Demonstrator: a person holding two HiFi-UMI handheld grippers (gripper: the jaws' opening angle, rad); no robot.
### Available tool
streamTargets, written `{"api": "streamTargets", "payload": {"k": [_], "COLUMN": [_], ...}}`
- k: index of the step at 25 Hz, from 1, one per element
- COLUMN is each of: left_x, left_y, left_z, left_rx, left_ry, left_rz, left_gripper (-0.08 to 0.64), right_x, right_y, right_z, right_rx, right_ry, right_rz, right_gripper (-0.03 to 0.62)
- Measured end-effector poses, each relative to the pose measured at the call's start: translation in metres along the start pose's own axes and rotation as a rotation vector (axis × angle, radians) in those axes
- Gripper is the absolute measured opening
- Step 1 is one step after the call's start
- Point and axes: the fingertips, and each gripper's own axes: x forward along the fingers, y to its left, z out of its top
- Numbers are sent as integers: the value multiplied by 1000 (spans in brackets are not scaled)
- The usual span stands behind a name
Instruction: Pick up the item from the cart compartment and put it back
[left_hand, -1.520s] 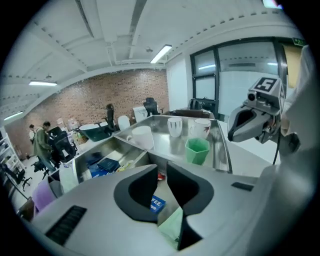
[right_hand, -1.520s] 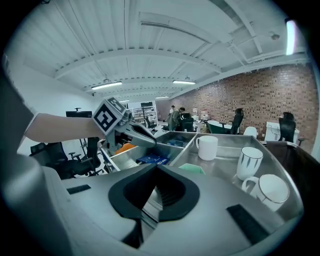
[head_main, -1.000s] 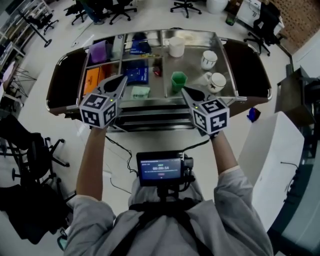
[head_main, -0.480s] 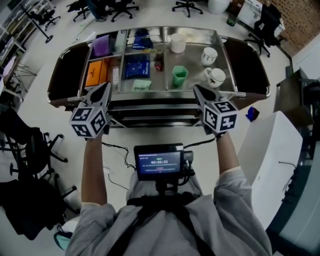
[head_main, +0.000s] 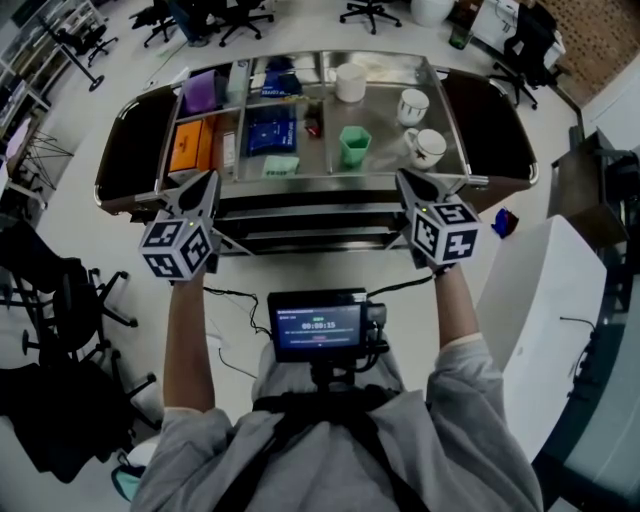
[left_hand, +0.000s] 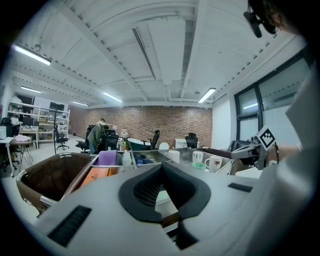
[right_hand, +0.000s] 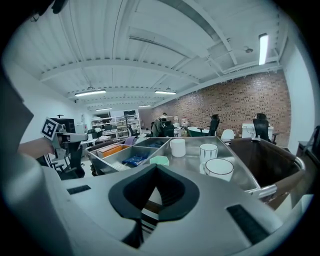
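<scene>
- Left gripper (head_main: 207, 181) has been drawn back and leftward. A second ago its tip lay over the compartments of the cart (head_main: 320, 179); now it is at the front rim.
- Right gripper (head_main: 408, 181) has been shifted rightward, away from the green cup (head_main: 354, 146), to the rim below the mug (head_main: 427, 147).
- Most of this was done in the first half-second, with little since.

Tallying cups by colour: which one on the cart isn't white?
The green cup at the tray's front. The handleless cup behind it and the far mug and near mug at right are white.
</scene>
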Motion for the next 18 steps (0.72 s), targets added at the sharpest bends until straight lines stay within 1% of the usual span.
{"api": "streamTargets", "payload": {"k": [10, 18], "left_x": [2, -13], "left_y": [4, 1], "left_z": [-10, -8], "left_rx": [-5, 3], "left_ry": [21, 17], "left_rz": [-2, -4], "left_gripper": [5, 5], "right_x": [6, -7], "right_y": [0, 8], "right_z": [-2, -5], "right_rx": [-9, -15], "right_ry": [10, 9], "right_rz": [4, 3], "right_gripper": [8, 8]}}
